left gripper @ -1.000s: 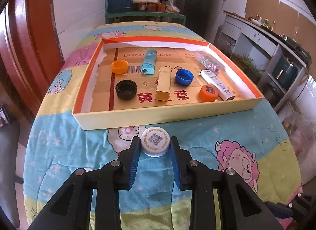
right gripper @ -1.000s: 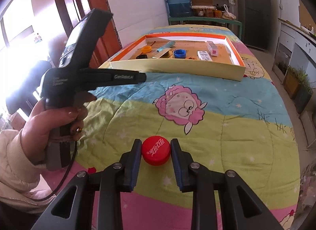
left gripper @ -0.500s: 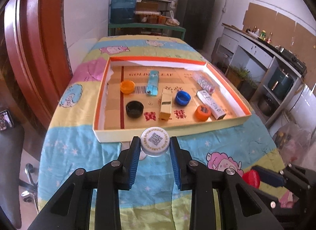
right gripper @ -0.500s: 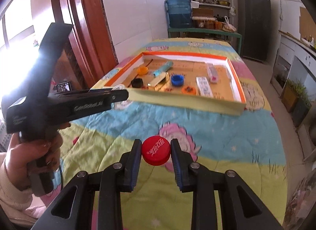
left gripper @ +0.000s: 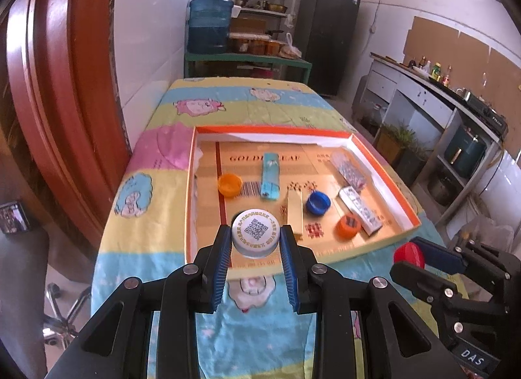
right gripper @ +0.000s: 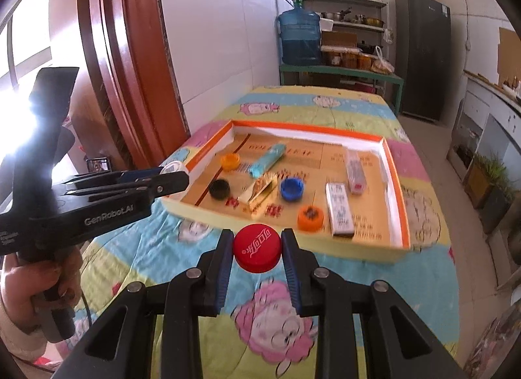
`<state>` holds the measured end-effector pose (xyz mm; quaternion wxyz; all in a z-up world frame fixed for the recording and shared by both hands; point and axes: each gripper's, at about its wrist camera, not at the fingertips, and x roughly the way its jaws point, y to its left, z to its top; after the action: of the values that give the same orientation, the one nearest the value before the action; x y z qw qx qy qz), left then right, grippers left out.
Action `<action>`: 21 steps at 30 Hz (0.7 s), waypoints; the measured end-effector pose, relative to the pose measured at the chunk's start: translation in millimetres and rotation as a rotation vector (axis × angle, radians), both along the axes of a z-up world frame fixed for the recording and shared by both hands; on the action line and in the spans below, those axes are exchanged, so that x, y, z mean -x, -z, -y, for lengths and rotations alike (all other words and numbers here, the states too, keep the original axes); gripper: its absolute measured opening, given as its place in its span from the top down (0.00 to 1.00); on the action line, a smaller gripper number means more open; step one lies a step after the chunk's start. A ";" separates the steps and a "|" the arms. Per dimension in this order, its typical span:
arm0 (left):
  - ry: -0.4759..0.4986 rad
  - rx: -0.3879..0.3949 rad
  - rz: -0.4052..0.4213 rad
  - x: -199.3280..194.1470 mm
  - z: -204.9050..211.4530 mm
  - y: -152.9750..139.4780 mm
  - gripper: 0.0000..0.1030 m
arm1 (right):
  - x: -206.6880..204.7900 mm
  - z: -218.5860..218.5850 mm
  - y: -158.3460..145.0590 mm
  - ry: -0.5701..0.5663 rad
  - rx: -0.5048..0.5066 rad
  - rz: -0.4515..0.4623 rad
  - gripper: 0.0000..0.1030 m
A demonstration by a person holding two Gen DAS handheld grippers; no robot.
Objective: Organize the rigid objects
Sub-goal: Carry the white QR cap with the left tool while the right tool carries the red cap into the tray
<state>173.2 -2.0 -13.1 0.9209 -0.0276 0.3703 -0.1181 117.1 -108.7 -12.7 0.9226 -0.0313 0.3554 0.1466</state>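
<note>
Left wrist view showed the left hand-held gripper (left gripper: 255,243) clenched on a white cap (left gripper: 256,232) with a printed code square on its top, the blue pads pressing its sides. The cap was held in the air above the near left part of a shallow orange-rimmed box (left gripper: 384,159) that lay on a desk covered with a cartoon-print cloth (left gripper: 156,212).

Inside the box lay an orange cap (left gripper: 230,184) near the left wall, a light blue packet (left gripper: 270,176) just right of it, a gold stick box (left gripper: 294,212) in the middle, a blue cap (left gripper: 318,202) beside that, a second orange cap (left gripper: 348,226) toward the near right, a white patterned carton (left gripper: 359,211) next to it, and a clear packet (left gripper: 350,170) farther back by the right wall. At the right edge of this view the right hand-held gripper (left gripper: 412,255) appeared with a red cap (left gripper: 407,254) at its tip.

Right wrist view showed that gripper clamped on the red cap, pads on both sides, held above the cloth just short of the box's near wall. A black cap (right gripper: 219,189) also lay in the box here, near the left front corner. At left, a hand (right gripper: 39,284) gripped the handle of the left gripper, whose tip reached over the box's near left corner with the white cap.
</note>
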 end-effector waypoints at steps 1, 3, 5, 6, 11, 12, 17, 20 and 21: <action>0.003 -0.004 0.006 -3.4 -0.1 -2.6 0.70 | -3.9 0.0 -1.5 -0.001 -0.002 0.001 0.71; 0.013 -0.008 0.012 -10.0 1.6 -6.2 0.70 | -12.2 1.1 -3.7 0.002 -0.008 0.002 0.71; 0.022 -0.006 0.012 -18.3 2.8 -9.8 0.70 | -21.8 3.7 -6.4 0.009 -0.017 0.005 0.71; 0.025 -0.007 0.013 -22.5 3.3 -11.5 0.70 | -25.3 5.1 -7.2 0.012 -0.020 0.005 0.71; 0.029 -0.022 0.027 -43.5 9.6 -18.8 0.70 | -49.8 12.1 -13.8 0.022 -0.025 0.008 0.71; 0.030 -0.023 0.028 -47.5 10.4 -19.5 0.70 | -55.0 13.0 -14.9 0.025 -0.021 0.010 0.71; 0.033 -0.031 0.020 -71.8 16.1 -20.1 0.70 | -82.5 19.1 -17.1 0.028 -0.026 -0.006 0.71; 0.029 -0.031 0.013 -85.4 18.3 -19.8 0.70 | -97.7 22.6 -16.9 0.032 -0.033 -0.023 0.71; 0.029 -0.032 0.010 -89.7 18.8 -19.6 0.70 | -102.4 23.9 -16.3 0.034 -0.034 -0.028 0.71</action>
<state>262.9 -20.8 6.5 0.9212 -0.0068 0.3681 -0.1258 219.5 -132.5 3.6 0.9203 -0.0077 0.3663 0.1374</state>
